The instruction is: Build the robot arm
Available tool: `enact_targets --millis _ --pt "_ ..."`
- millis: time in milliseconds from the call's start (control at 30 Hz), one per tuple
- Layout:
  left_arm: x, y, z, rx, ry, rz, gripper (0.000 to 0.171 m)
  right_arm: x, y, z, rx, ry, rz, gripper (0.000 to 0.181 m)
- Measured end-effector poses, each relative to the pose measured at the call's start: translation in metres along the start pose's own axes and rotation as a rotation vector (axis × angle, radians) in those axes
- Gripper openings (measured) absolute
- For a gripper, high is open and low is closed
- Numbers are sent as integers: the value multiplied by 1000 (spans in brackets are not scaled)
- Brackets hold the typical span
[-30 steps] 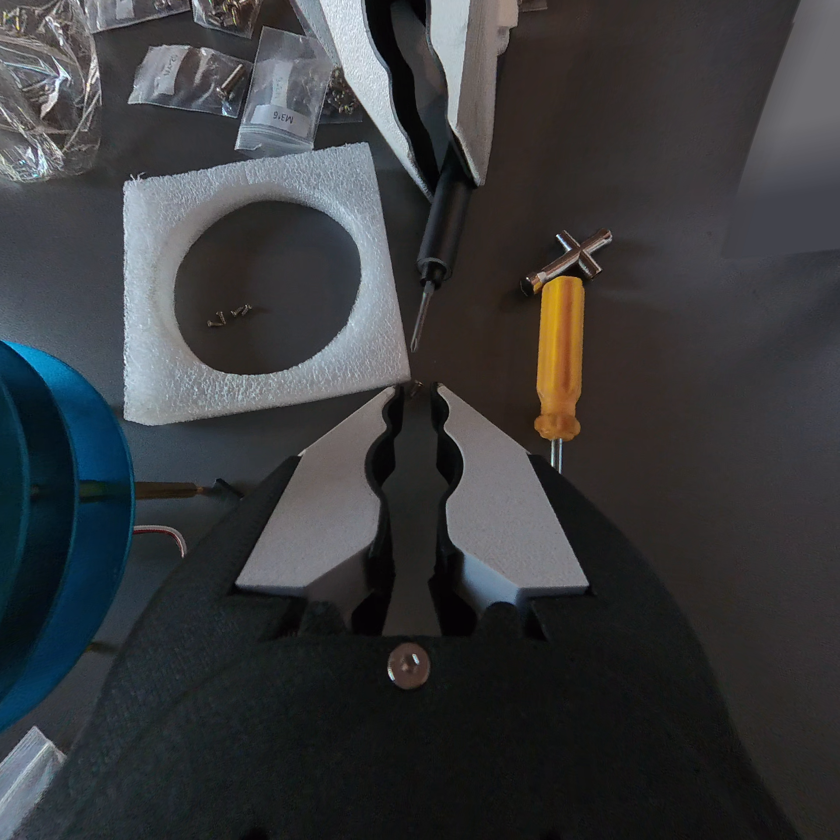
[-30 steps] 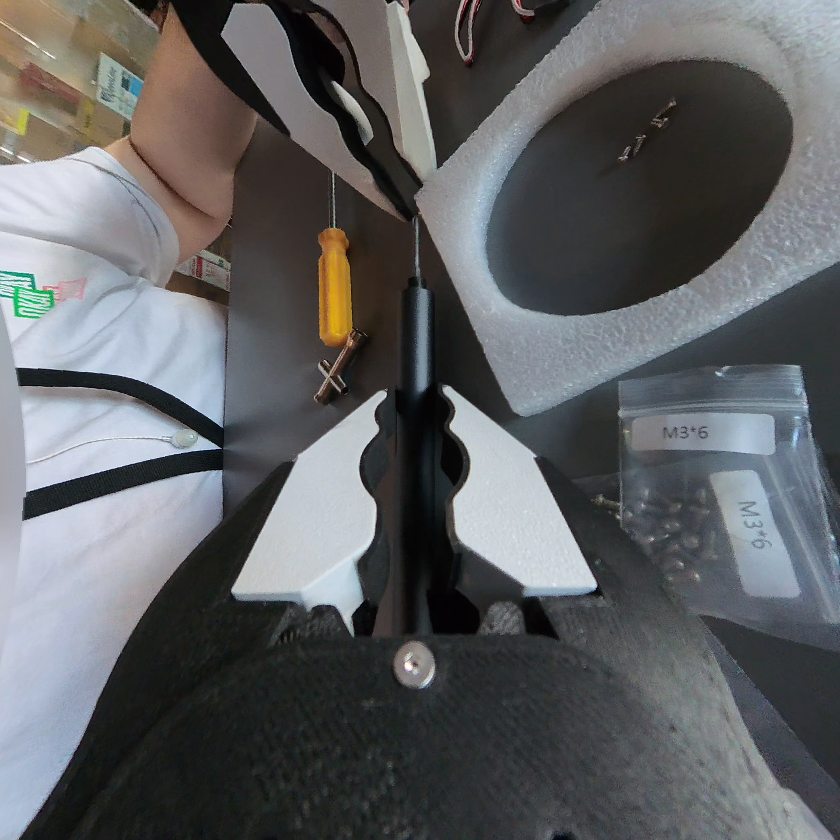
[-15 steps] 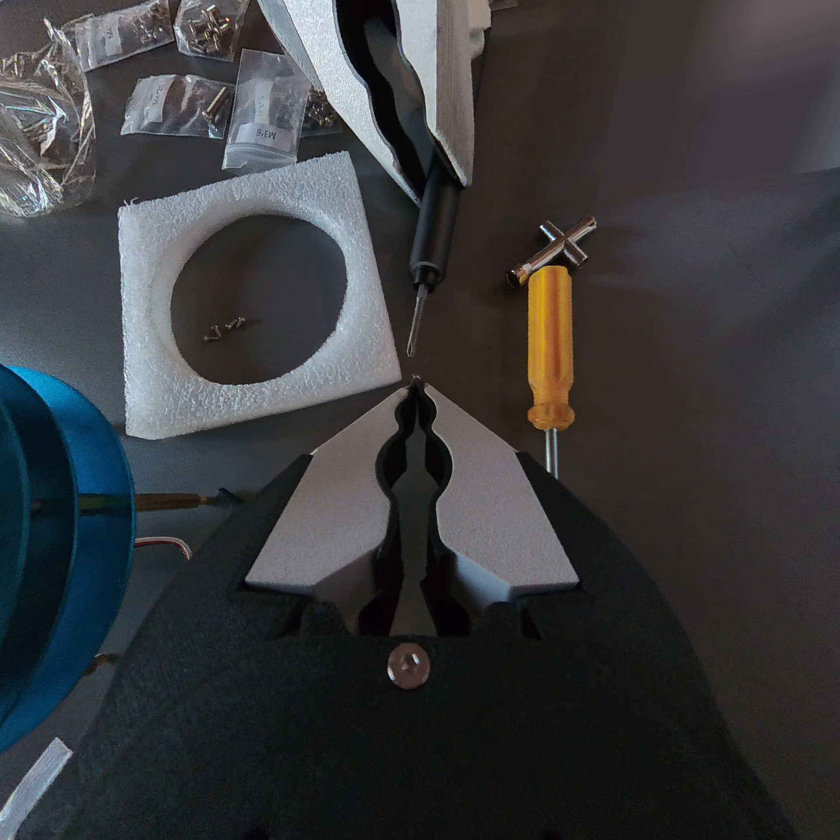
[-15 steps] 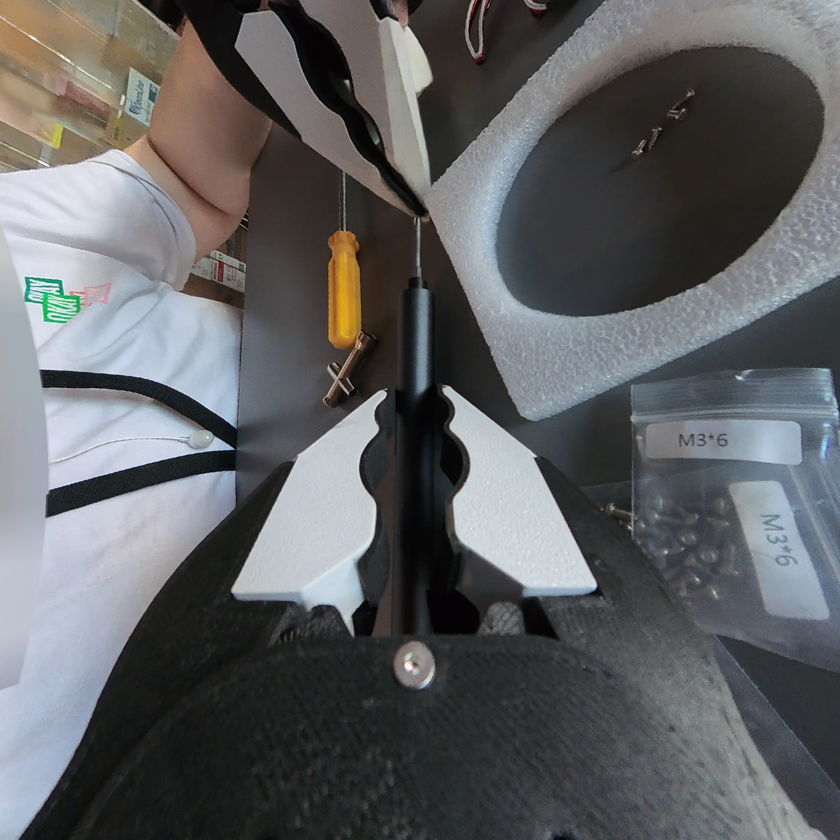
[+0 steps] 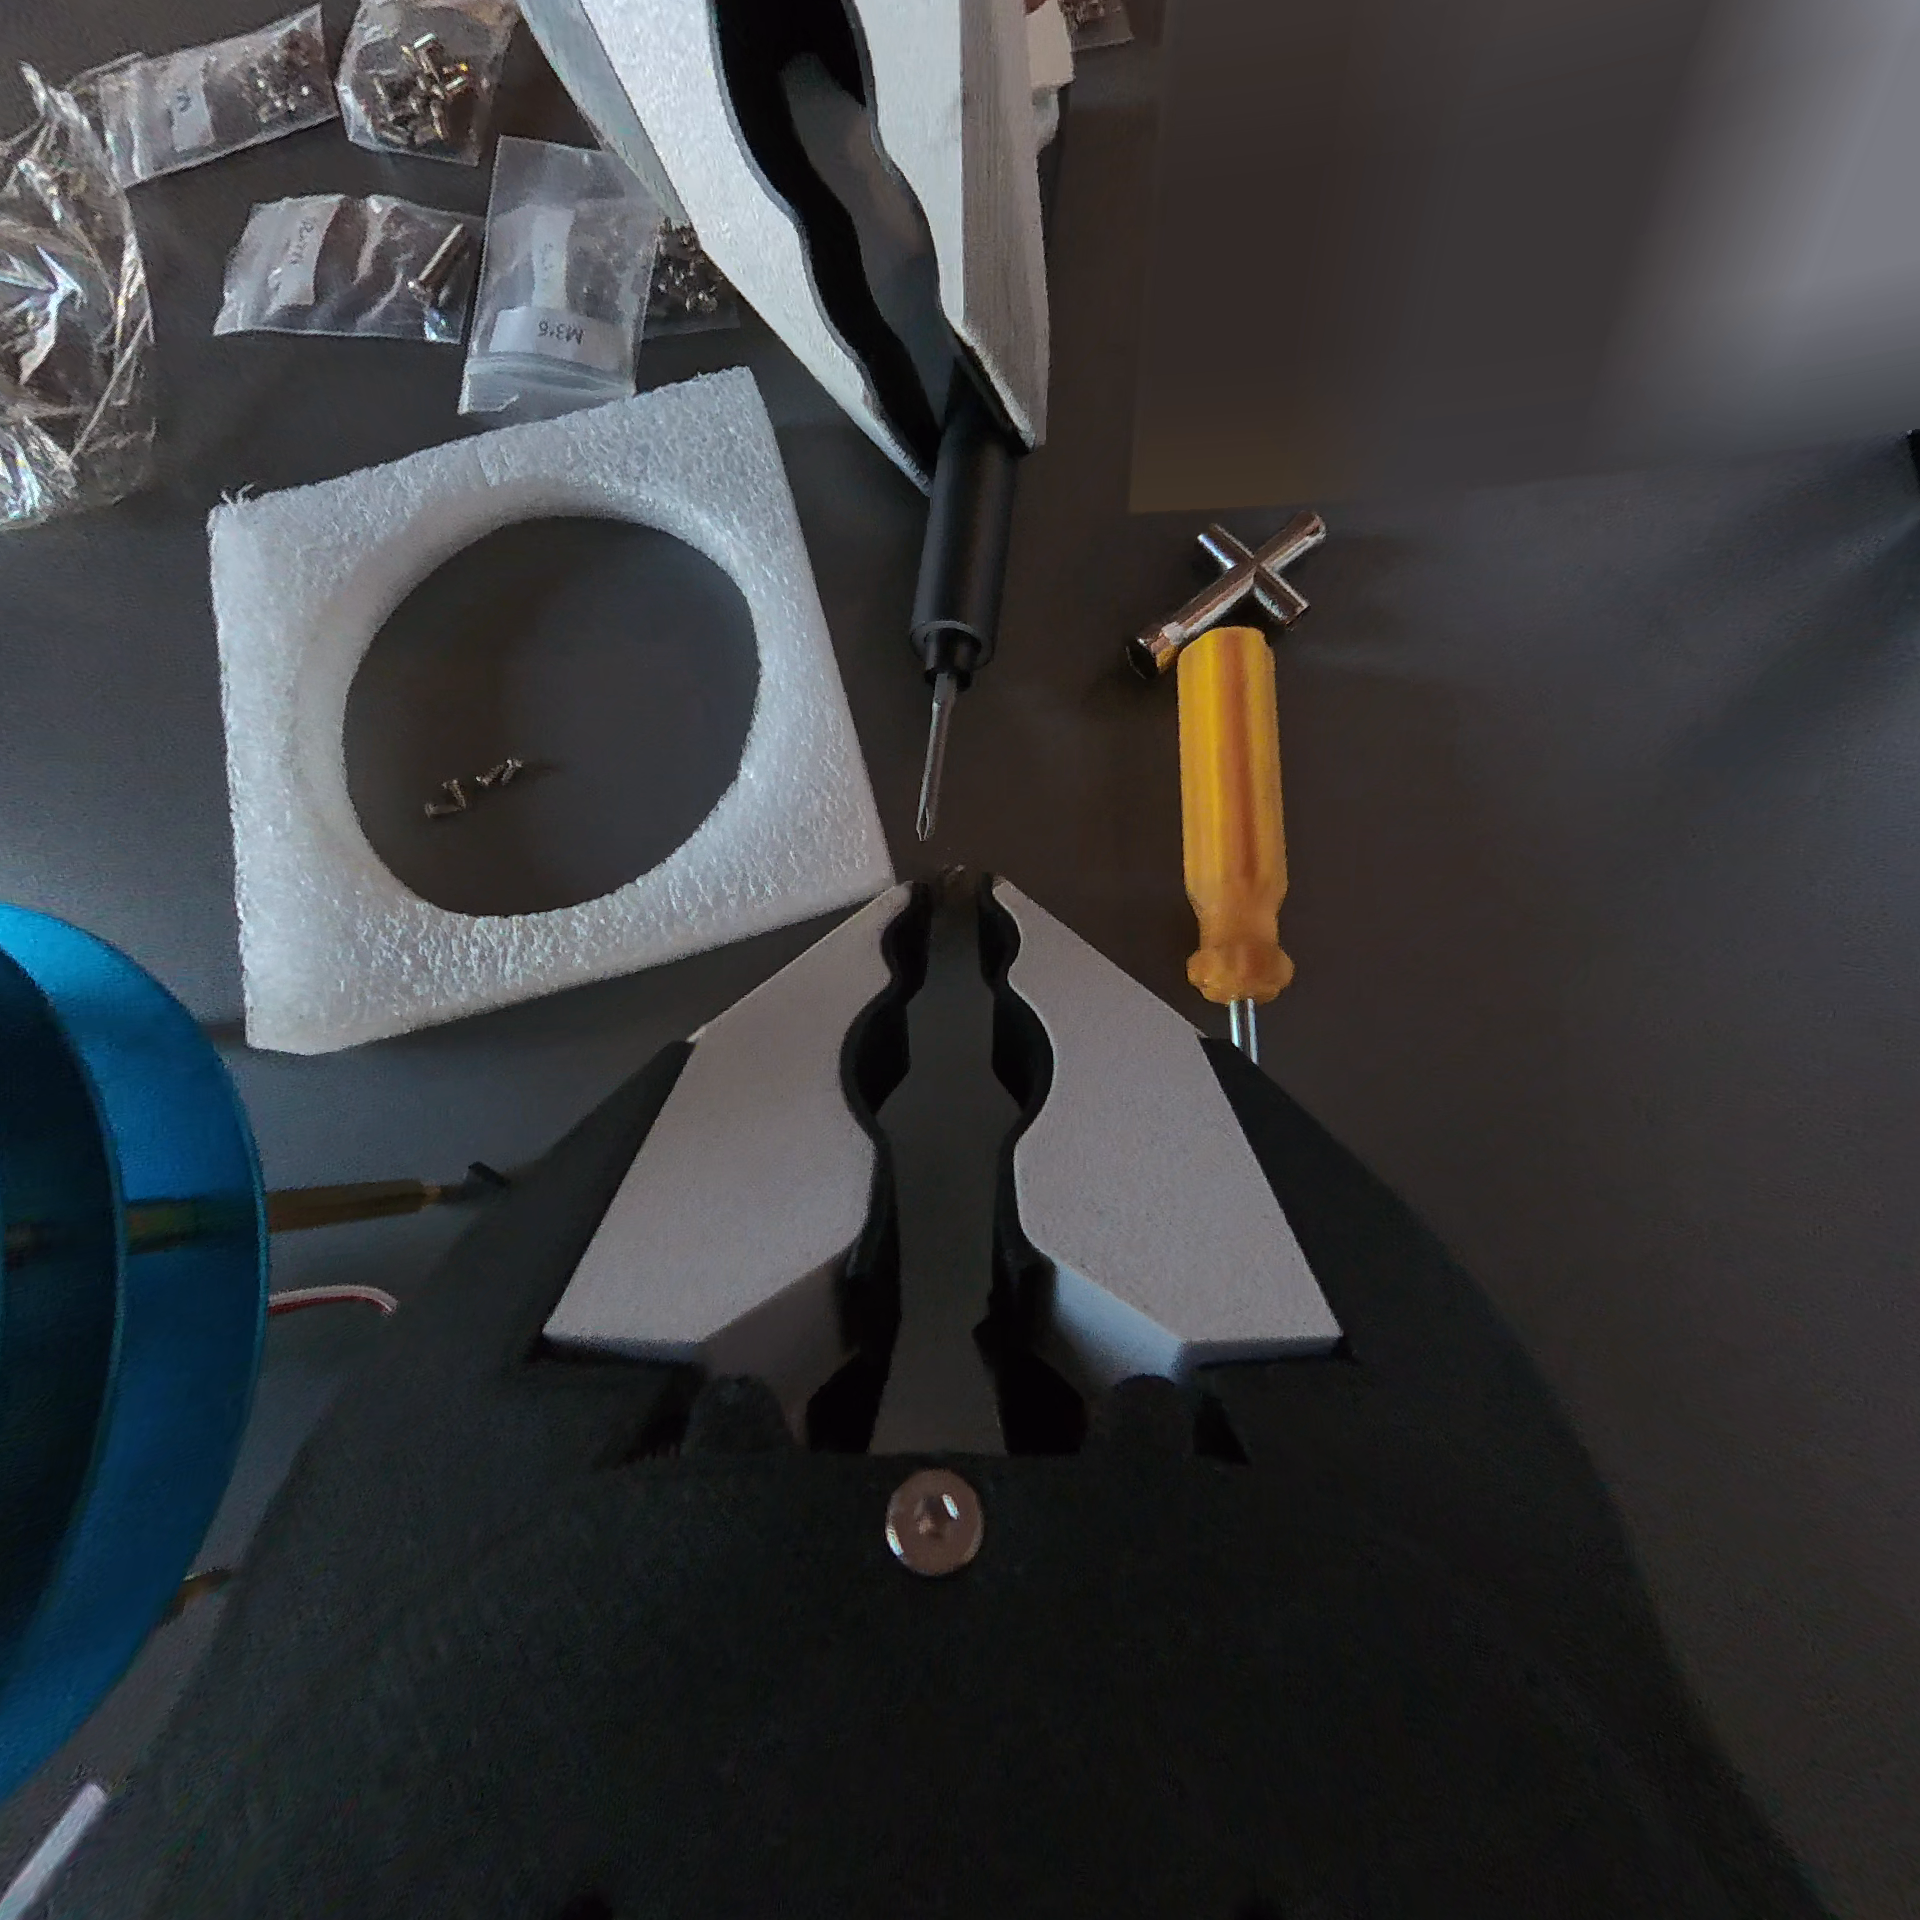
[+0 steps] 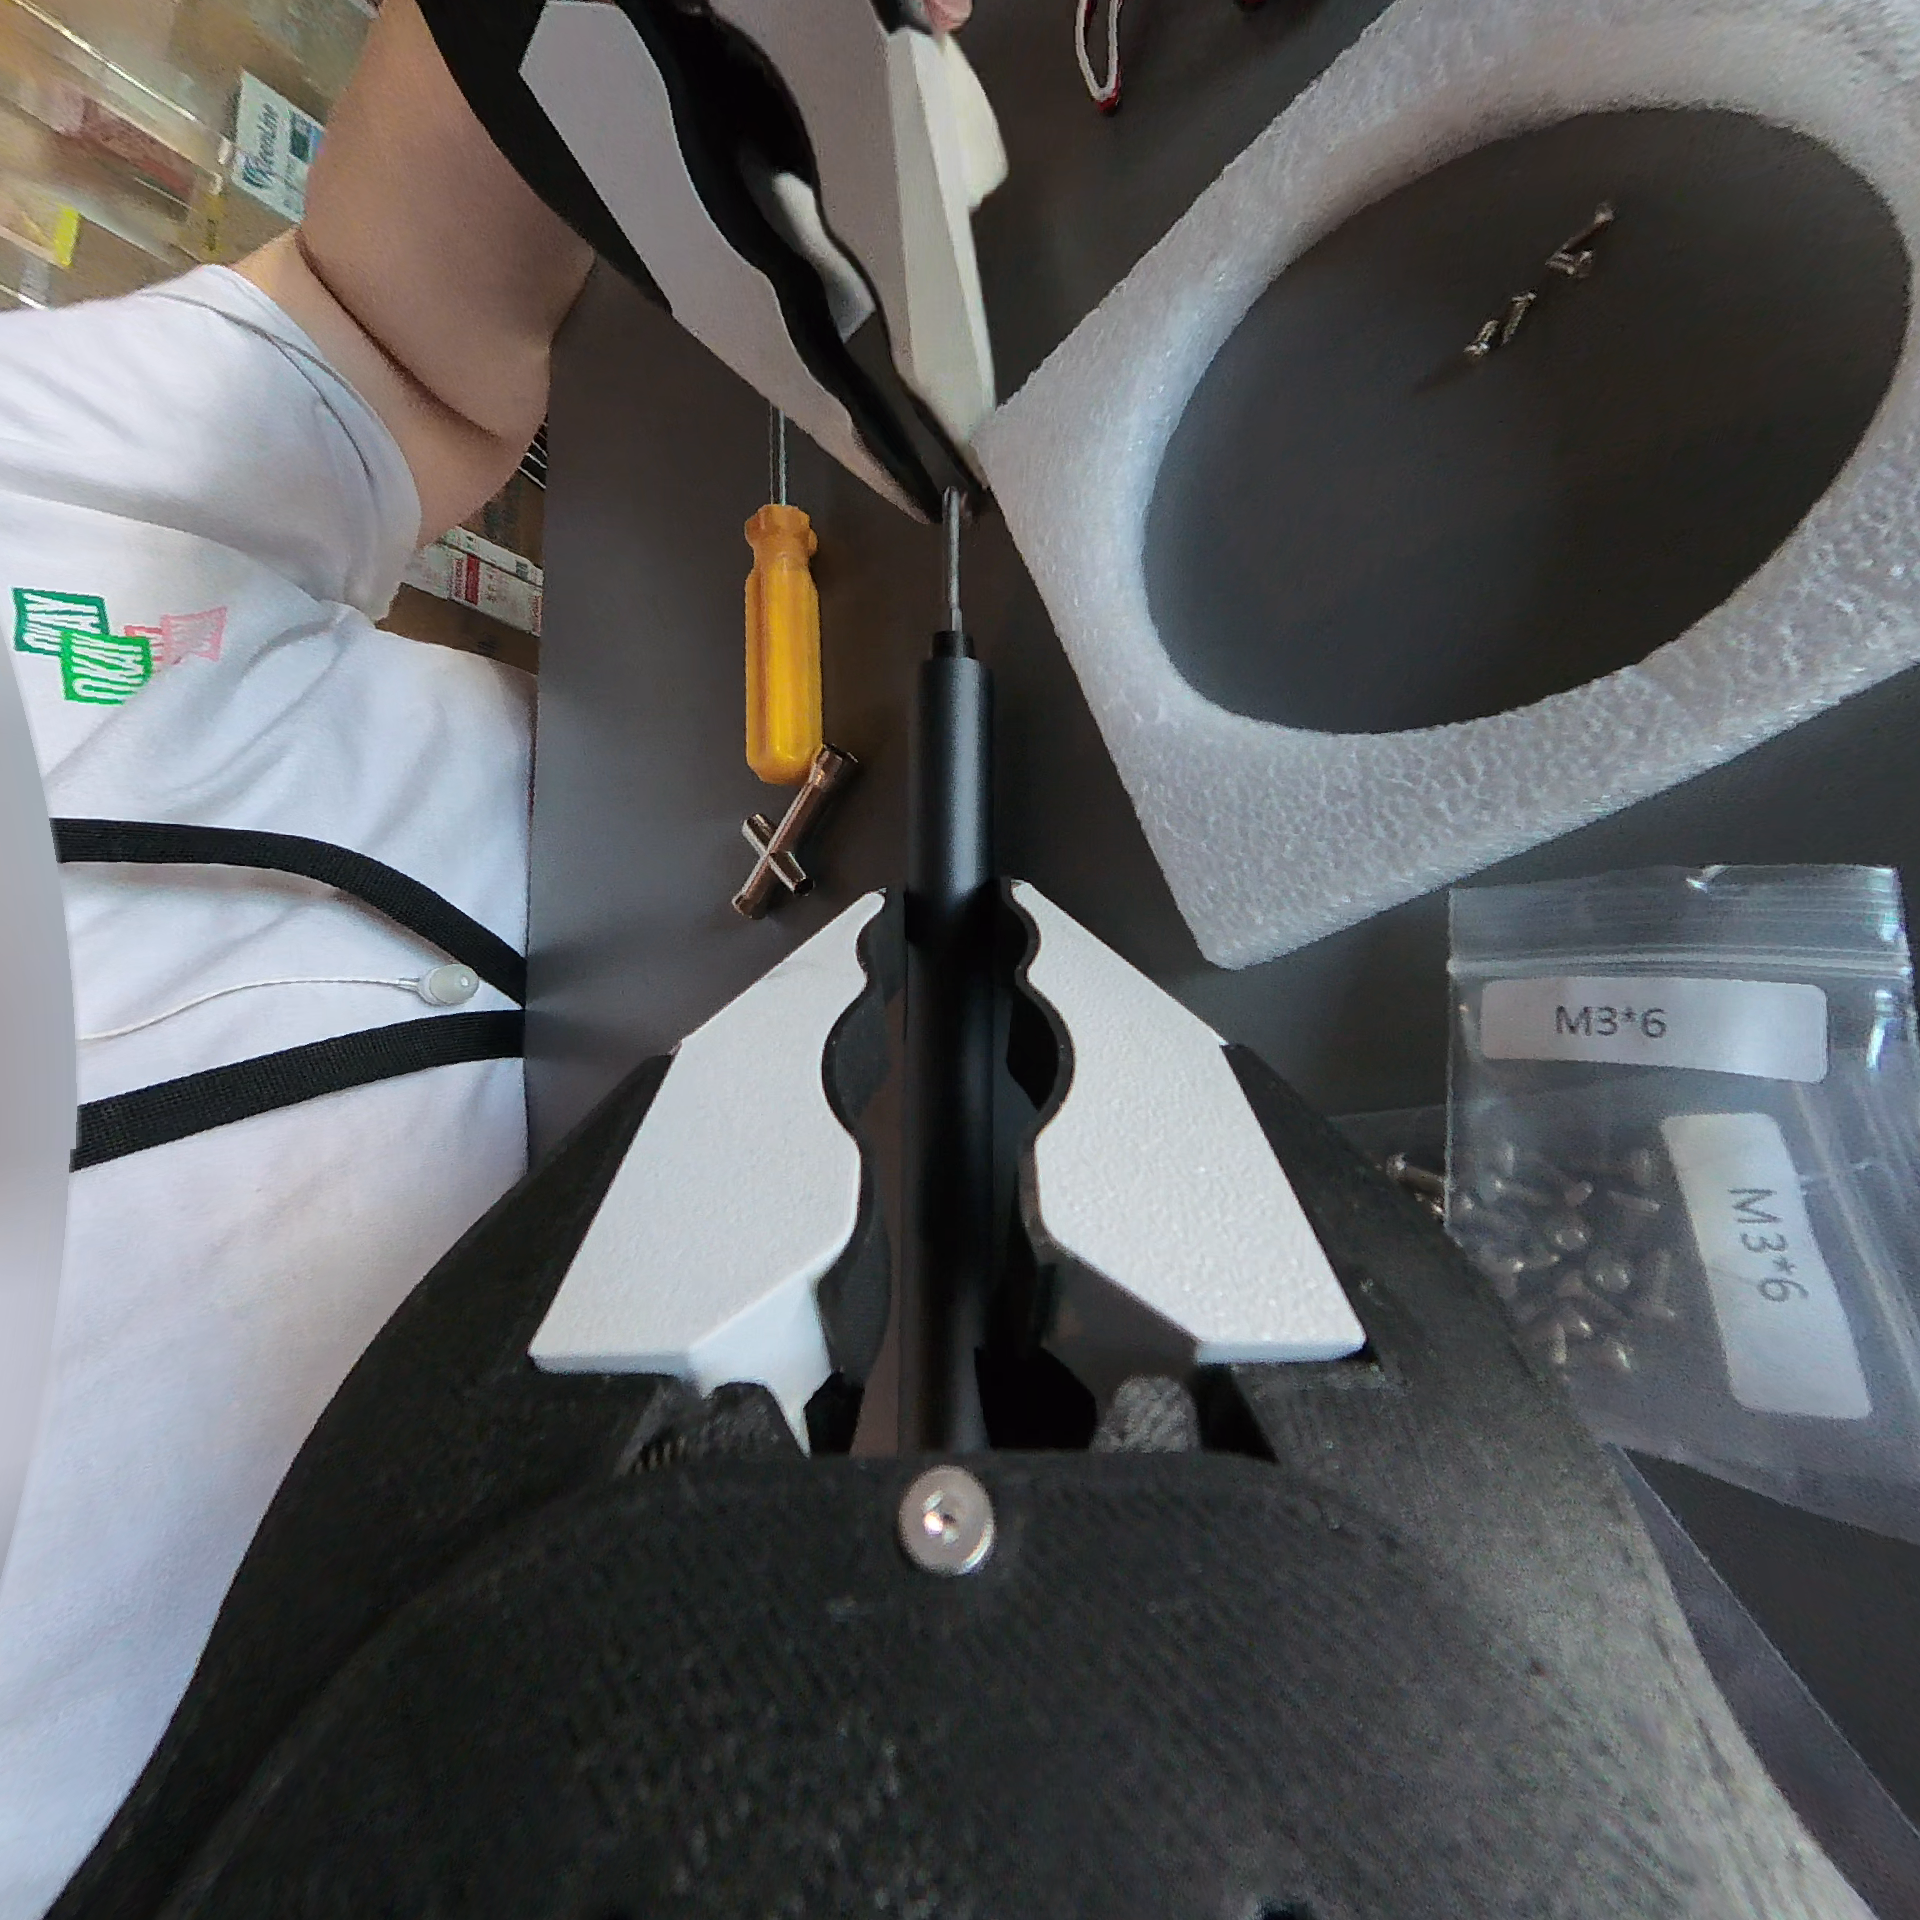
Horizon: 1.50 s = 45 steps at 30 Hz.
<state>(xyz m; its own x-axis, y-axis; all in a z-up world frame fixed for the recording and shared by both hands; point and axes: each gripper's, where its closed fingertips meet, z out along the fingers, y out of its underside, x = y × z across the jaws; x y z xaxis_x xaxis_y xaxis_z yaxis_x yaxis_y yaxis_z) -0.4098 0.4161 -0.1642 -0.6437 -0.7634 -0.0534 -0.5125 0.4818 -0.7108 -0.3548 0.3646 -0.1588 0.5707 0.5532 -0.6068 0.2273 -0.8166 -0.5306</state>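
Right gripper [image 6: 951,894] grips black screwdriver [image 6: 948,790] beside foam frame [image 6: 1299,790].

The blue ring [image 5: 135,1278] is cut off at nine o'clock. The yellow screwdriver [image 5: 1231,810] shaft vanishes behind the left gripper [image 5: 954,883]. A tiny object between its fingertips is too small to identify. Screw bags [image 5: 104,312] run off at eleven o'clock.
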Motion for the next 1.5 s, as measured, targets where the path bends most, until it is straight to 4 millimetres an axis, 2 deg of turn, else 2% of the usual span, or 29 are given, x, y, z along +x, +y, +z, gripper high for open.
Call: enact_targets --millis 367,500,600,867,1300,1500 --pt "1 -1 0 30 49 -38 11 -1 2 0 -14 -6 5 16" --pt "2 -1 -2 29 27 -33 4 -2 4 -2 -30 1 7 16" --pt "4 -9 -8 68 -23 11 2 -2 6 -3 -37 4 4 16" --pt "4 -16 -9 132 -24 -21 16 -2 5 -2 -43 -27 6 15" --pt "4 -32 -18 210 -16 -48 18 -7 6 3 -68 -54 -38 16" --pt "7 -23 -14 185 -35 -47 18 -7 11 -3 -78 -80 -37 15"
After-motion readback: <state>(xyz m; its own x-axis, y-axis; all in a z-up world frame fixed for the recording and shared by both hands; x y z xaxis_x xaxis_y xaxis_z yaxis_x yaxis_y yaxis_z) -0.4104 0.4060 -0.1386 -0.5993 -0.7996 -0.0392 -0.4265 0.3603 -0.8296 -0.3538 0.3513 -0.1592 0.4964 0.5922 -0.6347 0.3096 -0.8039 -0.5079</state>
